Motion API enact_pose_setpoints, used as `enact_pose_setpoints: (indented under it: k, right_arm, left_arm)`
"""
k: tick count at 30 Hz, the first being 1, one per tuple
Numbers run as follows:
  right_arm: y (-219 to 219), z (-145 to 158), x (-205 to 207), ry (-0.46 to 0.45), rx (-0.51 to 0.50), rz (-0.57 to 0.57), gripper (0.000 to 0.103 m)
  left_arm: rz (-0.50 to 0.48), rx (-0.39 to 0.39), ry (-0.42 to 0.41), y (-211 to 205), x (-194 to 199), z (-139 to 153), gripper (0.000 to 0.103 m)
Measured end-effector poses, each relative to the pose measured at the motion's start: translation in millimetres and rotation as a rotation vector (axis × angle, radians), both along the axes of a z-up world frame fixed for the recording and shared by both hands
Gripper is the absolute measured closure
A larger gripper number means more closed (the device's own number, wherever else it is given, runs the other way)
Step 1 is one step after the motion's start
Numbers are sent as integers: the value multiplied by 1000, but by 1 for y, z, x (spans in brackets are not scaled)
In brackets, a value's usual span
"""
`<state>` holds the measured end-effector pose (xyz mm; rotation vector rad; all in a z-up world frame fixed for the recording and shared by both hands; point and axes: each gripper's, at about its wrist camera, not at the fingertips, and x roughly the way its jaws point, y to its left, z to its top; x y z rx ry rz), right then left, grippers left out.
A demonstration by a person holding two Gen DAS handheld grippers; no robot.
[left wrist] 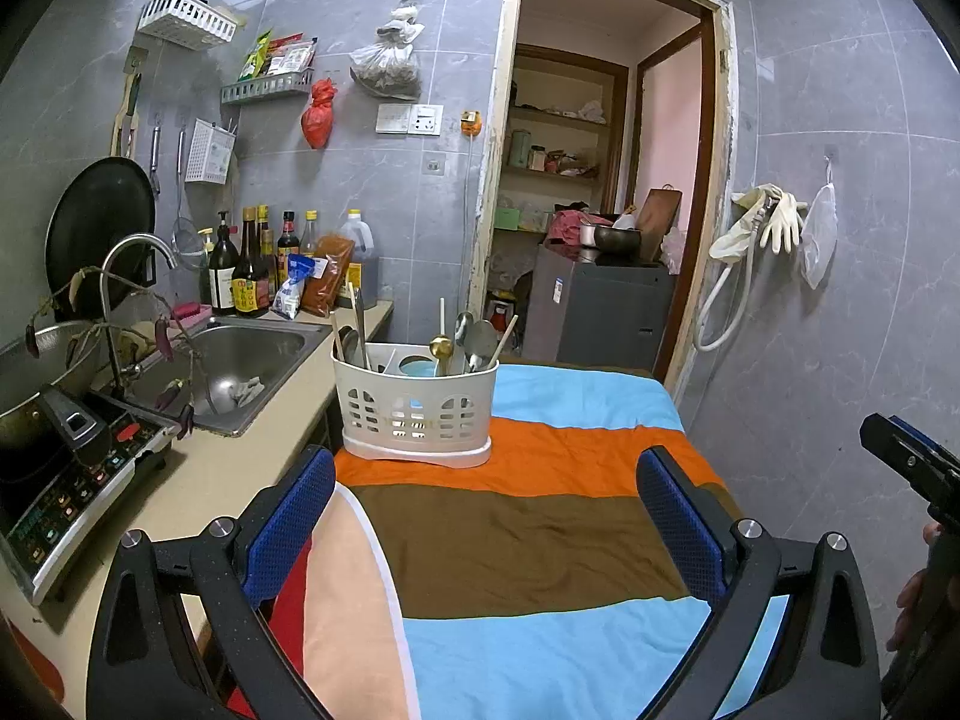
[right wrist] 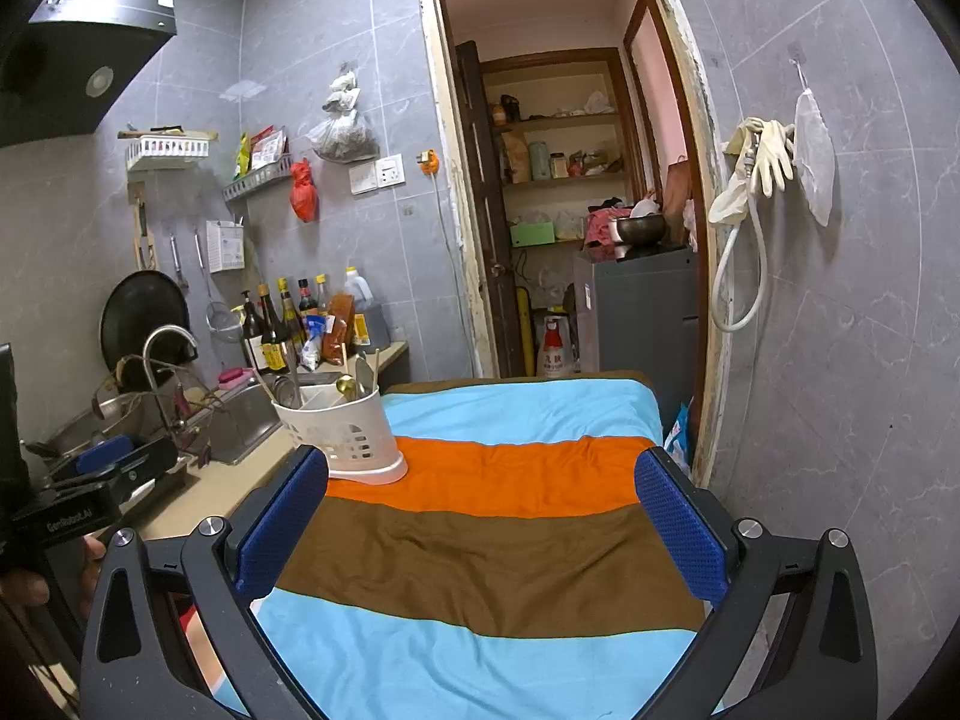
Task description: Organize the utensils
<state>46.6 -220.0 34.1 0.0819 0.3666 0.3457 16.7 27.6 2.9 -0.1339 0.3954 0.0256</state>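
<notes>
A white slotted utensil caddy [left wrist: 417, 405] stands on the striped cloth [left wrist: 540, 528] at its far left; it also shows in the right wrist view [right wrist: 348, 432]. It holds several utensils: metal spoons [left wrist: 477, 342], a gold spoon [left wrist: 439, 348], chopsticks [left wrist: 503, 341]. My left gripper [left wrist: 486, 516] is open and empty, held over the cloth short of the caddy. My right gripper [right wrist: 480, 516] is open and empty over the cloth, to the right of the caddy. The right gripper's body shows at the left wrist view's right edge [left wrist: 912, 468].
A counter on the left carries a steel sink [left wrist: 240, 372] with faucet, an induction cooker [left wrist: 66, 480] and sauce bottles [left wrist: 252, 270]. An open doorway [left wrist: 600, 180] lies behind the table, with a grey cabinet inside. Rubber gloves [left wrist: 774, 222] hang on the right wall.
</notes>
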Motion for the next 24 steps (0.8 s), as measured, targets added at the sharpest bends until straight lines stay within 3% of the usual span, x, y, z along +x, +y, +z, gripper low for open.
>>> enact_pose_setpoints:
  k: [24]
  right_arm:
    - [1,1,-1,-1,4,2,0]
  left_arm:
    - [-1,3,2,0,0,-1,5]
